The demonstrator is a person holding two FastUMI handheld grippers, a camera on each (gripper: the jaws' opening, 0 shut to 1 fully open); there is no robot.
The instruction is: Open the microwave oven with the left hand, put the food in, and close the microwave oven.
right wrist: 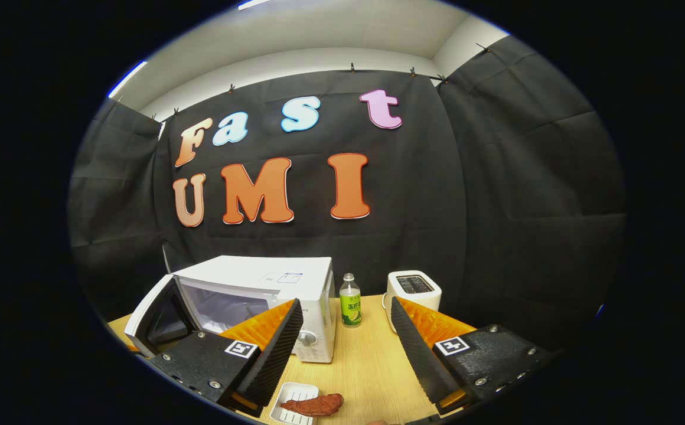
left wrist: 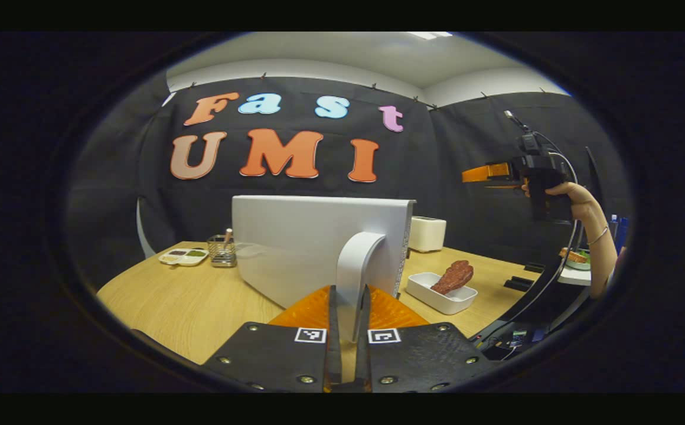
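Observation:
The white microwave (right wrist: 260,283) stands on the wooden table with its door (right wrist: 156,319) swung open to the left. Seen from the left gripper view, the door (left wrist: 295,242) is a broad white panel, and my left gripper (left wrist: 349,289) is shut on its curved handle (left wrist: 359,260). A reddish piece of food (left wrist: 453,276) lies in a white dish (left wrist: 442,298) to the right of the door. My right gripper (right wrist: 345,302) is open and empty, held high above the food (right wrist: 313,405) and the dish (right wrist: 292,394). A hand holds that right gripper (left wrist: 484,173) up at the right.
A white toaster (right wrist: 413,289) and a green-labelled bottle (right wrist: 349,301) stand right of the microwave near the wall. A divided sauce dish (left wrist: 183,255) and a wire holder (left wrist: 221,251) sit on the table's far left. Black cables (left wrist: 531,295) hang at the right edge.

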